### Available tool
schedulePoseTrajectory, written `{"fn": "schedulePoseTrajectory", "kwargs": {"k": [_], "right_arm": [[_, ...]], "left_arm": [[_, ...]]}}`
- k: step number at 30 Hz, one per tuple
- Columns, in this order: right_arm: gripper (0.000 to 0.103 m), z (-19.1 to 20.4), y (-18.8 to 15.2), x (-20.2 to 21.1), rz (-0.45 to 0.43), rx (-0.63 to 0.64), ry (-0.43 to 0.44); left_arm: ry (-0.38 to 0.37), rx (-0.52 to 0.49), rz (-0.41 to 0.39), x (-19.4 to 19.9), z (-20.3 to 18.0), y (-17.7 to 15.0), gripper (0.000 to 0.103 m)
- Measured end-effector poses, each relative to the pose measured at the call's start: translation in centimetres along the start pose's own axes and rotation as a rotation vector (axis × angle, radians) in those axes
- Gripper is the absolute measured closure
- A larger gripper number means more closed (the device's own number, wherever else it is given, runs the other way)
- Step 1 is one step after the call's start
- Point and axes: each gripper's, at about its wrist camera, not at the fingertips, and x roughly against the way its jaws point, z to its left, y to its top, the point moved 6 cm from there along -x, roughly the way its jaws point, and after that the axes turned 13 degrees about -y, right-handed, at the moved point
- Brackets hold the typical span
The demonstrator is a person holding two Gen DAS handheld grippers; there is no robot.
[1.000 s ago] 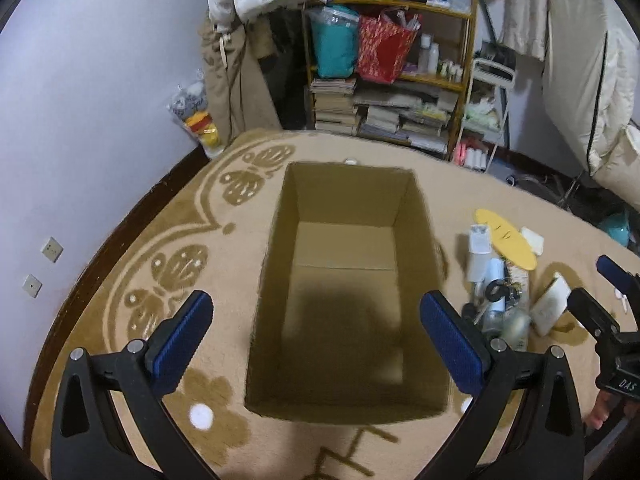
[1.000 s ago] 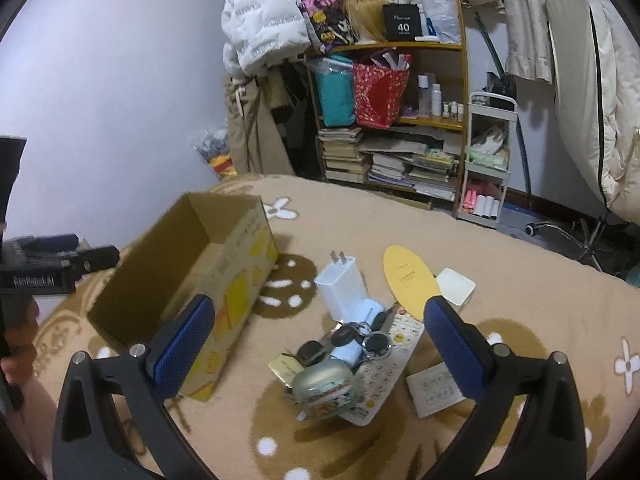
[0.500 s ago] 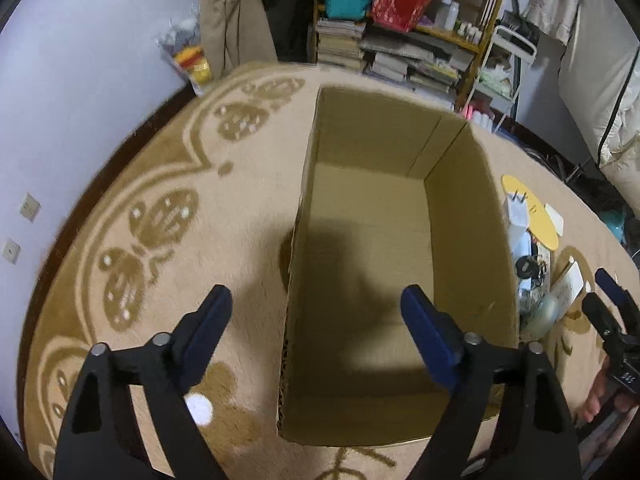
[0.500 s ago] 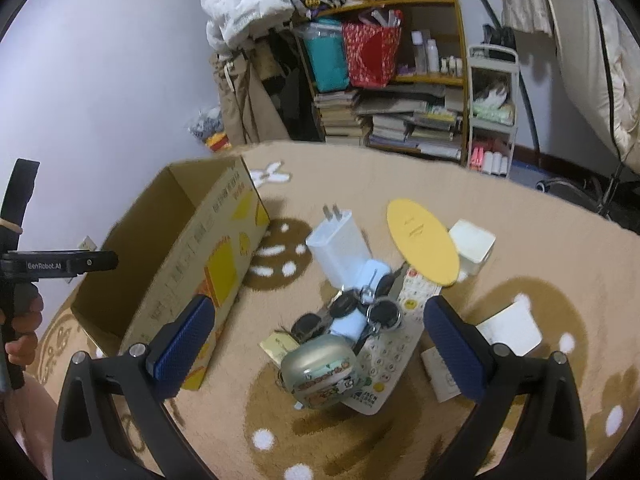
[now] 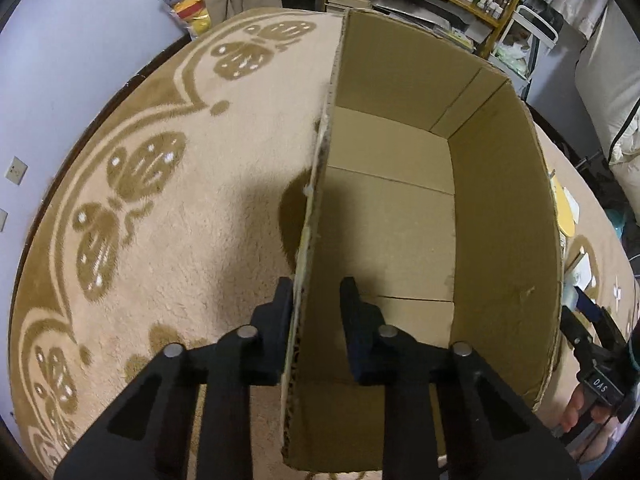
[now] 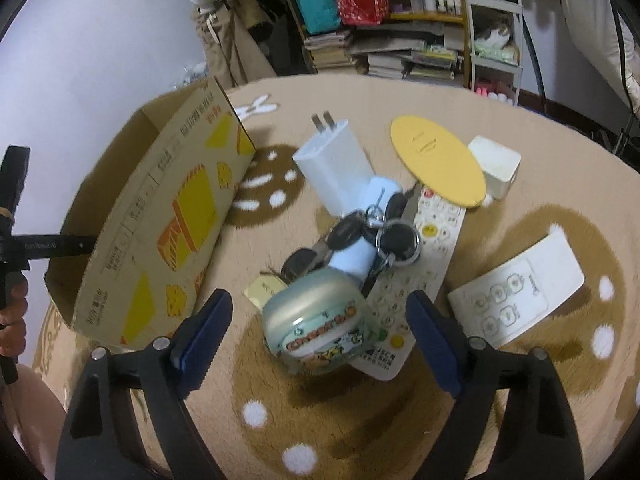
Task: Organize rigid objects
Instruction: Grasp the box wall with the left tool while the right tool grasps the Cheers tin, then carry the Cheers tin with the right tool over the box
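A cardboard box (image 5: 400,216) sits open on a patterned rug (image 5: 168,200), its floor bare, as the left gripper (image 5: 316,304) straddles the near end of the box's left wall, one finger outside and one inside. The outer finger lies against the cardboard; the inner one shows a sliver of gap, so the fingers are nearly closed on the wall rather than clearly clamped. Beside the box, the right gripper (image 6: 316,332) hangs with fingers spread wide on either side of a round green tin (image 6: 316,320), touching nothing. The tin fronts a heap of things to be sorted: a white charger (image 6: 332,164), a bunch of keys (image 6: 376,228), a long remote (image 6: 416,276) under them, a yellow oval disc (image 6: 436,164), a small white box (image 6: 496,164) and a second, flat white remote (image 6: 520,292).

The step in hand appears to be steadying the box (nothing is packed yet) while the first pick is lined up. Next, the right fingers would need to drop lower around the tin, close on its sides, then lift it clear of the remote and carry it over the box's wall.
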Motion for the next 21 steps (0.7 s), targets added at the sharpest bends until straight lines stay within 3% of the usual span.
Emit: {"fn": "schedulePoseTrajectory", "kwargs": {"k": [3,7,10,21], "right_arm": [[0.028,-0.2,-0.5,-0.5,0.022,-0.008,-0.022],[0.029,-0.3,-0.9,-0.9,0.042,-0.03,0.002],[0.036,0.2,-0.8,-1.0,0.024,-0.005,-0.005],[0.036,-0.6,-0.5,-0.8,-0.03,-0.07,-0.024]], "left_arm": [[0.019,-0.015,-0.009,0.0,0.1,0.1,0.09],[0.021,-0.005,-0.012,-0.1,0.5,0.2,0.096],[0.021,-0.002,-0.021,-0.1,0.7,0.4,0.097],[0.075,-0.039,-0.017,-0.5,0.6,0.2,0.097]]}}
